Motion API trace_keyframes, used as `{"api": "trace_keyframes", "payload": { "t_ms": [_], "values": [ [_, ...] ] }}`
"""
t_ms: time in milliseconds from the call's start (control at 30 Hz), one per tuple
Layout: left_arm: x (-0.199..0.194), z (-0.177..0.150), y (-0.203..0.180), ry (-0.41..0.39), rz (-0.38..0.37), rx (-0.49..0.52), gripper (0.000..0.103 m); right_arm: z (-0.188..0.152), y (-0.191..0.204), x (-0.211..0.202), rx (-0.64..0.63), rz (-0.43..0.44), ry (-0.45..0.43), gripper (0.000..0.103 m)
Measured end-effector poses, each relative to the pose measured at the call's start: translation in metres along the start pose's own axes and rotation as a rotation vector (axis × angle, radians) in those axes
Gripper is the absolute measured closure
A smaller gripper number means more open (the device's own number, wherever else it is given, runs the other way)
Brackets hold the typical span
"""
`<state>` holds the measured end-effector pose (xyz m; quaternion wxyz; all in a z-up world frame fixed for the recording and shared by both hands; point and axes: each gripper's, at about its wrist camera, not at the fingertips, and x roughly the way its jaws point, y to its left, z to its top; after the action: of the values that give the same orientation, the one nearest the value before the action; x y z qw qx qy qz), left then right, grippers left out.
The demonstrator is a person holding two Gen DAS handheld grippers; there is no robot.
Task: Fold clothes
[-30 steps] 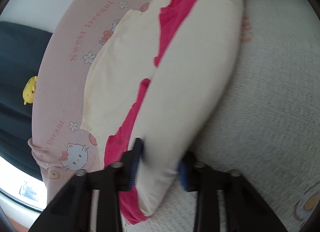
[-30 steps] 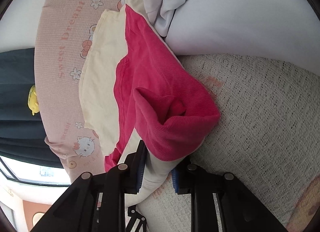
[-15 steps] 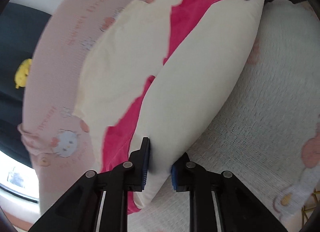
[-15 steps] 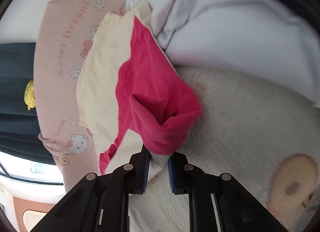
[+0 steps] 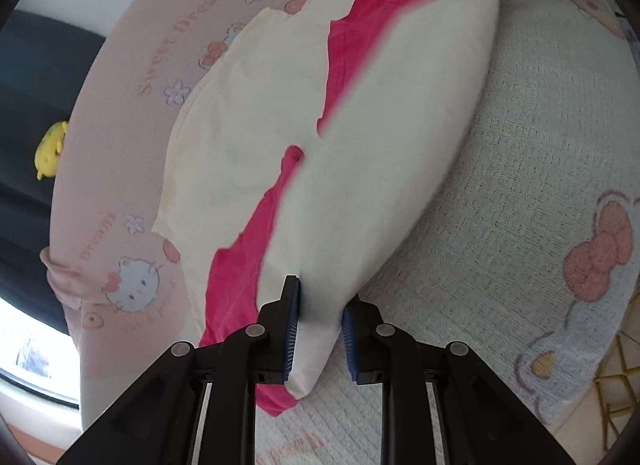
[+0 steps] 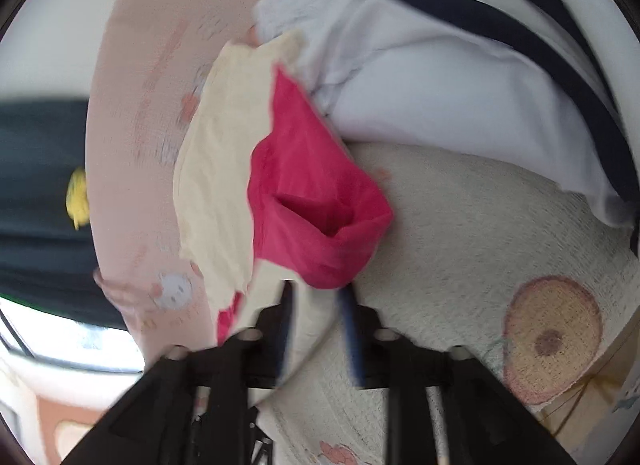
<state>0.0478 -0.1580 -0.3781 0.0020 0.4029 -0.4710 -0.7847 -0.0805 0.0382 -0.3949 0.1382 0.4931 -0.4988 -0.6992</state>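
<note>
The left gripper [image 5: 318, 325] pinches the limp cream-and-pink garment [image 5: 340, 137] at its 6 o'clock corner on the bed [image 5: 520, 185], while the right gripper [image 6: 316, 321], jaws just spreading, loosens from the soft, light 12 o'clock corner.

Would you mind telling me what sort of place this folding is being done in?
Probably a bedroom at home: the work surface looks like a bed, covered by a white cartoon-print blanket, with a pink "Sweet Dream" cover and a heap of other clothes waiting.
</note>
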Motion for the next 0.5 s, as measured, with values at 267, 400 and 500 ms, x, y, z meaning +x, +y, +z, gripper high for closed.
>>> {"api": "trace_keyframes", "payload": {
  "t_ms": [267, 400, 500],
  "values": [
    [-0.008, -0.027, -0.032, -0.098, 0.196, 0.304, 0.037, 0.006, -0.033, -0.004, 0.179, 0.119, -0.024, 0.053],
    [-0.001, -0.032, -0.027, -0.064, 0.207, 0.319, 0.037, 0.006, -0.023, 0.004, 0.151, 0.141, -0.005, 0.040],
    [0.006, -0.034, -0.024, -0.059, 0.233, 0.353, 0.037, 0.008, -0.016, 0.008, 0.129, 0.150, -0.008, 0.039]
  ]
}}
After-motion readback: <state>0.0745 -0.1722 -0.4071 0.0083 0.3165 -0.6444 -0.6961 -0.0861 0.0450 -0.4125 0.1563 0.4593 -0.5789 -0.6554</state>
